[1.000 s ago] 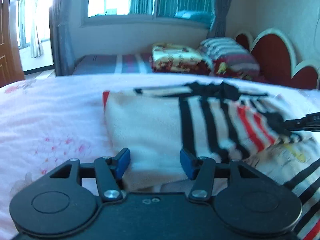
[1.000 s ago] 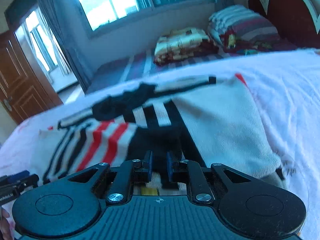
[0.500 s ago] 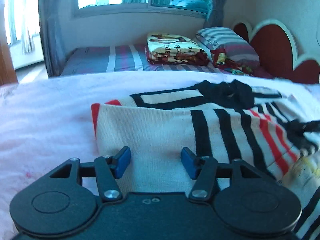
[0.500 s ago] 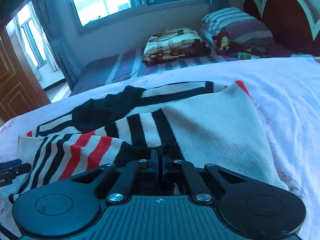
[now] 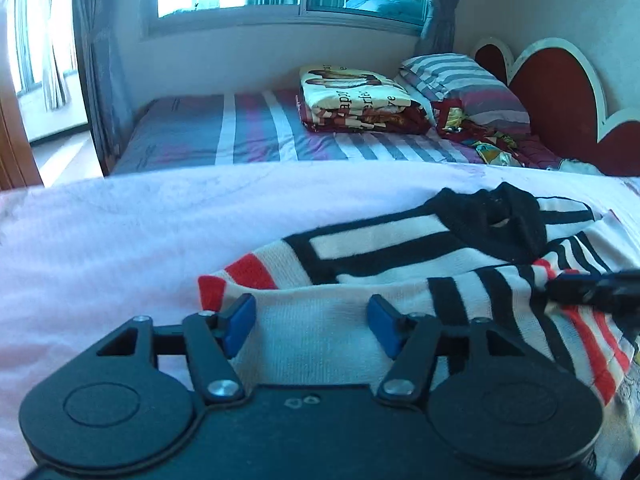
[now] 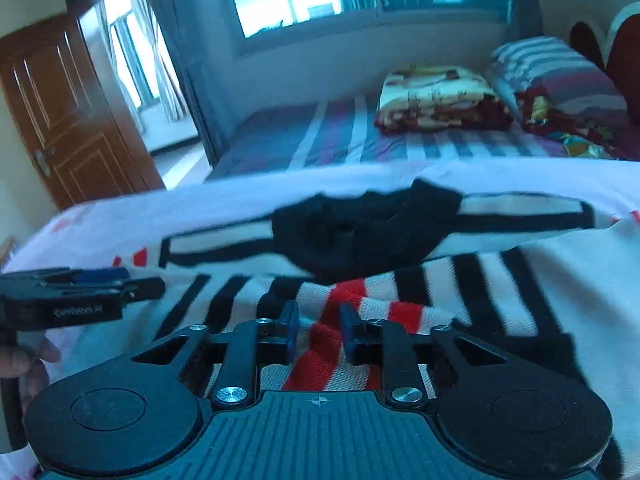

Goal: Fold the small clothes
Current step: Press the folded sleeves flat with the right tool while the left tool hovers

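A white knit sweater (image 5: pixel 400 248) with black and red stripes and a black collar (image 5: pixel 492 220) lies on the pink bedspread (image 5: pixel 120 240). My left gripper (image 5: pixel 311 324) hovers over its folded white edge, and the jaws are opening with flat cloth lying between the blue pads, not pinched. In the right wrist view the sweater (image 6: pixel 540 280) fills the middle. My right gripper (image 6: pixel 320 330) is opening too, with a red-striped sleeve fold loose between its pads. The left gripper (image 6: pixel 80 292) shows at the left there, and the right gripper (image 5: pixel 592 292) shows at the right edge of the left view.
Behind the pink bed stands a second bed (image 5: pixel 240 128) with a striped sheet, a folded blanket (image 5: pixel 360 100) and a striped pillow (image 5: pixel 460 80). A red heart-shaped headboard (image 5: pixel 560 92) is at the right. A wooden door (image 6: pixel 68 120) is at the left, and a hand (image 6: pixel 24 360) holds the left gripper.
The right gripper shut on the dark sleeve end, carried it over the sweater's body, and its pads have parted. The left gripper slid along the sweater's white edge and its jaws widened.
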{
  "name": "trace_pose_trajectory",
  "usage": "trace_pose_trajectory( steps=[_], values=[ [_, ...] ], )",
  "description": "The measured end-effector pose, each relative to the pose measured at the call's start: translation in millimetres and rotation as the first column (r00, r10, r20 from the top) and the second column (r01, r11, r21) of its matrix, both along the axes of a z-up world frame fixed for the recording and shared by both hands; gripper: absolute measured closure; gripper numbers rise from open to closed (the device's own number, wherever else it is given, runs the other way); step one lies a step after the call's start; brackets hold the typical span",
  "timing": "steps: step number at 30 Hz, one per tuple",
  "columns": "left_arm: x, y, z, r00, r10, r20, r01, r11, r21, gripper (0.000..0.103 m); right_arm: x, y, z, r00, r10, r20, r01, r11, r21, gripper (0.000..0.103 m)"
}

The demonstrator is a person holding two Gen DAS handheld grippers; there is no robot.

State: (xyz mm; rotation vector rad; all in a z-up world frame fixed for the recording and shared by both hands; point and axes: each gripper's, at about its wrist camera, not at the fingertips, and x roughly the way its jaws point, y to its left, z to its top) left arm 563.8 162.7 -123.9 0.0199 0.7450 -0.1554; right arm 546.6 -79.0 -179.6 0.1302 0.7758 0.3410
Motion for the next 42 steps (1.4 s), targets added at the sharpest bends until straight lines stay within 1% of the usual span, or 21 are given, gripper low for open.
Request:
trace_pose_trajectory(
  steps=[2, 6, 8, 9, 10, 12, 14, 17, 20, 21, 22, 23, 24, 25, 26, 27, 29, 30, 34, 38, 42],
  values=[
    [-1.8, 1.2, -0.3, 1.0, -0.002, 0.001, 0.002, 1.0, 0.002, 0.039, 0.9, -2.3, -2.6, 1.0, -0.001, -0.002, 0.001, 1.0, 0.006, 0.083],
    [-3.9, -1.6, -0.6, 1.0, 0.002, 0.007, -0.002, 1.0, 0.018, 0.039, -1.2, -0.3, -3.3, 1.0, 0.02, 0.003, -0.02, 0.999, -0.038, 0.085],
    [-5.2, -2.9, 2.7, 1.0, 0.01, 0.003, -0.01, 1.0, 0.024, 0.039, -1.5, -5.4, 1.6, 1.0, -0.014, -0.01, 0.013, 0.998, -0.057, 0.085],
    [-7.3, -4.4, 6.7, 1.0, 0.013, 0.002, -0.013, 0.999, 0.029, 0.043, -3.4, -9.4, 5.8, 0.999, -0.039, -0.006, 0.038, 0.997, -0.073, 0.084],
    [-11.8, -6.6, 11.8, 1.0, 0.015, 0.011, -0.016, 0.999, 0.036, 0.045, -6.3, -13.5, 9.9, 0.999, -0.05, 0.002, 0.05, 0.997, -0.064, 0.084],
    [-22.3, -12.7, 21.4, 0.999, 0.0, 0.034, 0.0, 1.0, 0.01, 0.045, -8.2, -18.7, 16.0, 0.999, -0.054, 0.002, 0.054, 0.998, -0.031, 0.084],
    [-29.0, -26.5, 26.8, 0.999, -0.011, 0.045, 0.012, 1.0, -0.019, 0.044, -6.4, -16.0, 17.7, 0.999, -0.054, -0.009, 0.053, 0.998, -0.021, 0.084],
    [-31.3, -59.7, 27.1, 0.998, -0.048, 0.036, 0.05, 0.998, -0.047, 0.043, -4.4, -11.2, 13.5, 0.998, -0.054, -0.041, 0.054, 0.999, -0.004, 0.084],
    [-27.8, -90.9, 16.7, 0.997, -0.072, -0.011, 0.071, 0.996, -0.052, 0.043, -8.6, -10.7, 6.9, 0.997, -0.058, -0.042, 0.058, 0.998, -0.011, 0.085],
    [-26.5, -97.4, 11.7, 0.998, -0.066, -0.024, 0.065, 0.997, -0.049, 0.046, -10.8, -12.4, 6.2, 0.998, -0.056, -0.038, 0.055, 0.998, -0.018, 0.085],
    [-25.7, -100.6, 6.7, 0.998, -0.053, -0.038, 0.052, 0.998, -0.046, 0.044, -13.2, -16.6, 5.9, 0.998, -0.05, -0.038, 0.049, 0.999, -0.014, 0.085],
    [-26.4, -100.8, 4.0, 0.998, -0.051, -0.033, 0.049, 0.998, -0.044, 0.044, -16.1, -21.3, 6.4, 0.998, -0.046, -0.032, 0.045, 0.998, -0.033, 0.084],
    [-28.8, -99.2, 2.6, 0.998, -0.053, -0.025, 0.052, 0.998, -0.04, 0.043, -18.4, -26.4, 6.0, 0.998, -0.056, -0.023, 0.054, 0.995, -0.08, 0.084],
    [-31.4, -96.4, 1.7, 0.998, -0.051, -0.022, 0.05, 0.999, -0.021, 0.042, -21.2, -34.2, 5.5, 0.997, -0.075, -0.014, 0.073, 0.99, -0.12, 0.085],
    [-33.4, -91.3, 1.1, 0.999, -0.03, -0.018, 0.03, 0.999, 0.015, 0.042, -23.2, -45.5, 5.2, 0.995, -0.096, -0.01, 0.094, 0.986, -0.136, 0.085],
    [-35.3, -83.6, 0.5, 1.0, -0.008, -0.018, 0.008, 0.999, 0.035, 0.042, -25.3, -58.5, 4.4, 0.993, -0.117, -0.011, 0.115, 0.984, -0.137, 0.085],
    [-39.8, -66.0, -0.7, 1.0, -0.001, -0.022, 0.001, 1.0, 0.003, 0.041, -27.5, -77.2, 3.1, 0.991, -0.135, -0.022, 0.131, 0.985, -0.112, 0.085],
    [-41.2, -62.3, -1.0, 1.0, -0.006, -0.02, 0.006, 1.0, 0.002, 0.041, -27.8, -80.4, 3.1, 0.991, -0.13, -0.025, 0.127, 0.986, -0.105, 0.085],
    [-38.8, -73.8, 0.9, 1.0, -0.009, -0.021, 0.01, 0.998, 0.069, 0.041, -26.3, -75.2, 4.6, 0.993, -0.119, -0.019, 0.115, 0.983, -0.145, 0.084],
    [-40.7, -77.3, 4.4, 0.999, 0.018, -0.031, -0.015, 0.996, 0.088, 0.038, -29.1, -77.3, 2.5, 0.996, -0.089, -0.008, 0.087, 0.984, -0.156, 0.084],
    [-55.5, -78.0, 9.4, 0.998, 0.059, -0.026, -0.056, 0.991, 0.12, 0.034, -29.2, -84.0, 2.5, 0.999, -0.048, -0.015, 0.045, 0.989, -0.14, 0.084]
  ],
)
